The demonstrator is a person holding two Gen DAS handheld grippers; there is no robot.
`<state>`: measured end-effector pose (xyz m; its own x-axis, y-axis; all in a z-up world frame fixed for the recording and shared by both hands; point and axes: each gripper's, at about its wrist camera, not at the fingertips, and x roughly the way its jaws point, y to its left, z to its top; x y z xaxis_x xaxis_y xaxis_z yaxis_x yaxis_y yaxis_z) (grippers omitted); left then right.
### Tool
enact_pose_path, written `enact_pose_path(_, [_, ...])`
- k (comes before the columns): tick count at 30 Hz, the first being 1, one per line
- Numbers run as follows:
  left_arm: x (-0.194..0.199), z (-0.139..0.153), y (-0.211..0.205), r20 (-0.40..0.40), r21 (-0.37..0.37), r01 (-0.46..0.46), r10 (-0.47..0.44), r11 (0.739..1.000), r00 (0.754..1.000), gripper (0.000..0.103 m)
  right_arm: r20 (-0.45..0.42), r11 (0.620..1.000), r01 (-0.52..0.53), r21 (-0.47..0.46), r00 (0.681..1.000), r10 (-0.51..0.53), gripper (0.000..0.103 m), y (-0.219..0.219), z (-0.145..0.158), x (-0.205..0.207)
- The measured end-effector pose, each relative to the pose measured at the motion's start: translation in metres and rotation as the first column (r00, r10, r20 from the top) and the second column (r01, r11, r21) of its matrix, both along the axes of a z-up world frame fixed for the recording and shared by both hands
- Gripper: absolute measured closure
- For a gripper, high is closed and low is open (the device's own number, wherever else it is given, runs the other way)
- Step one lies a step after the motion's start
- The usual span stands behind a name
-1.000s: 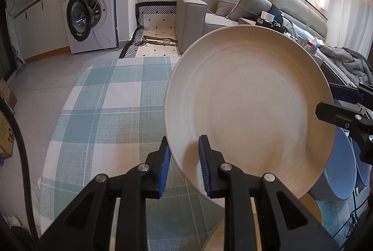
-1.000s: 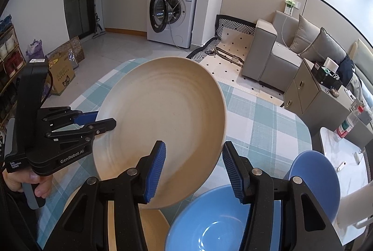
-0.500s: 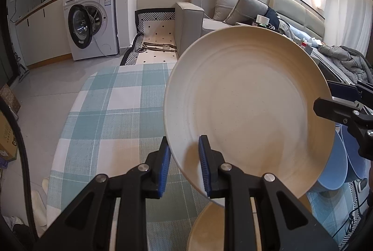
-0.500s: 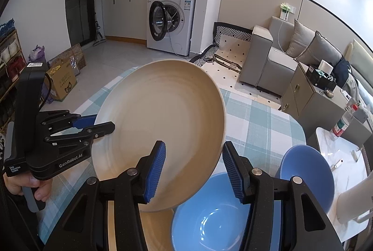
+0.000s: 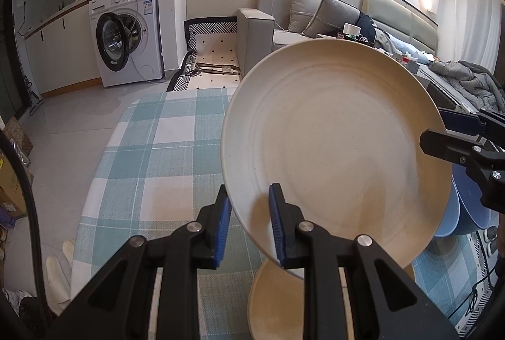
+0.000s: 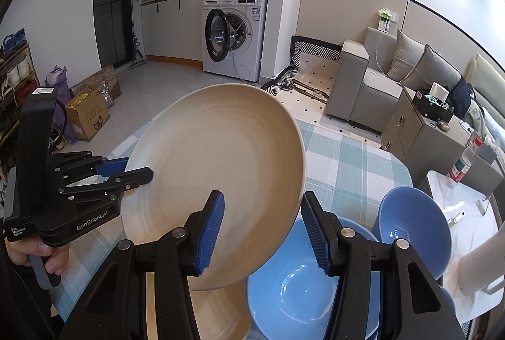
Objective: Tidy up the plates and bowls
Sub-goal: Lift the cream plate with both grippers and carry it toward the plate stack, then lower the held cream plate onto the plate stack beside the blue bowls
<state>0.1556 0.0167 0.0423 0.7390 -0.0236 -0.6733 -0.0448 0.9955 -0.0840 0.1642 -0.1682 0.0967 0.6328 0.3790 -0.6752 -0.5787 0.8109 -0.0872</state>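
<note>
A large cream plate (image 5: 331, 144) hangs tilted above the table, its hollow face towards both cameras. My left gripper (image 5: 249, 204) is shut on its lower left rim, one blue pad on each side. My right gripper (image 6: 262, 213) straddles the opposite rim, its left pad on the plate's face and its right pad at the rim's outer side. From the left wrist view, the right gripper (image 5: 442, 133) has one finger in front of the rim and one behind. A second cream plate (image 5: 277, 302) lies on the table below.
A green-and-white checked cloth covers the table (image 5: 157, 157). Two blue bowls (image 6: 293, 286) (image 6: 410, 229) stand at the right, a white mug (image 6: 479, 273) beyond them. A person's hand (image 6: 47, 258) holds the left gripper's handle. Sofa and washing machine stand behind.
Both grippers have risen and drawn back together with the cream plate held between them. More of the lower cream plate and the blue bowls now shows under it.
</note>
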Motion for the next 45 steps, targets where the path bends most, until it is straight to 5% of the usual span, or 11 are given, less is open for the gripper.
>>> enact_pose_path(45, [-0.064,-0.011,-0.002,0.002,0.019,0.017,-0.017,1.000,1.000,0.081,-0.044,0.994,0.013,0.109,0.999,-0.008,0.050,-0.014,-0.022,-0.070])
